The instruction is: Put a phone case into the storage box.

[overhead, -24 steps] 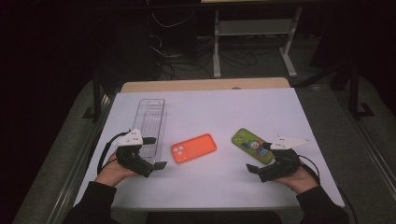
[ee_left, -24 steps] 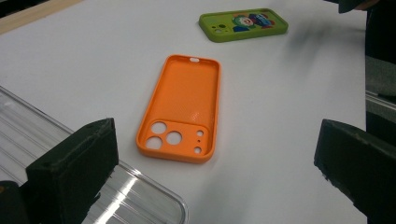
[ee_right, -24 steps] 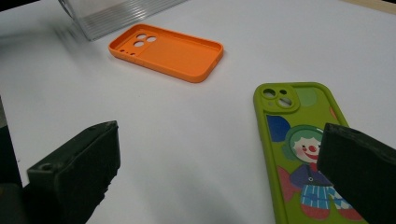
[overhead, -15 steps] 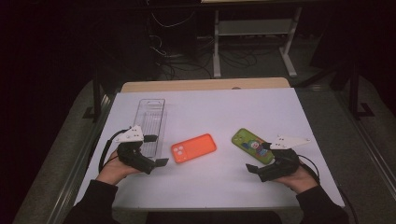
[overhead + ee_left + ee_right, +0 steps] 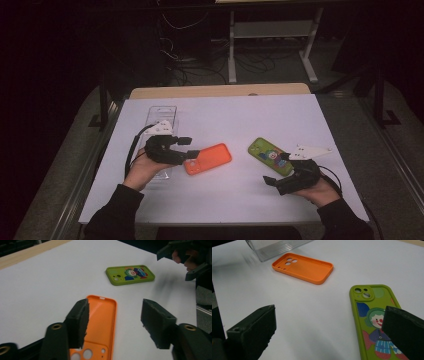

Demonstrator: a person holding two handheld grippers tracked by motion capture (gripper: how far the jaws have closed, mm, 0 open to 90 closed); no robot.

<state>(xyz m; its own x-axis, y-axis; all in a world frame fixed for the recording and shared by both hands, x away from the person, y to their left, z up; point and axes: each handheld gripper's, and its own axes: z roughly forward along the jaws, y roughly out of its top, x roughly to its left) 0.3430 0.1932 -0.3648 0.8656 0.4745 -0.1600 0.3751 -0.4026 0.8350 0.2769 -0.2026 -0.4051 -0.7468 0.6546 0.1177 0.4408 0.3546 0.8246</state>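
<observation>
Nothing is gripped or lifted yet, so the work looks to be at its opening reach; both phone cases lie flat on the white table (image 5: 220, 120). The orange phone case (image 5: 208, 159) rests hollow side up near the table's middle, with the green cartoon phone case (image 5: 269, 155) well apart from it at about 3 o'clock, printed back up; a clear plastic tray (image 5: 163, 116) lies at about 10 o'clock from the orange one.

The left gripper (image 5: 189, 149) hangs over the camera-hole end of the orange phone case; its jaws stand partly apart, and in the left gripper view (image 5: 113, 323) one finger (image 5: 79, 320) overlaps the case's rim while the other stands off to the bare table side; whether that finger touches the rim I cannot tell, and no pad presses on it.

The right gripper (image 5: 276, 169) sits just at 5 o'clock of the green cartoon phone case; its jaws are spread wide, and in the right gripper view (image 5: 329, 330) one finger (image 5: 404, 327) overhangs the case's printed back, the other over bare table; it holds nothing.

Left to do, as I judge it: close on a case and carry it, perhaps to the tray.
</observation>
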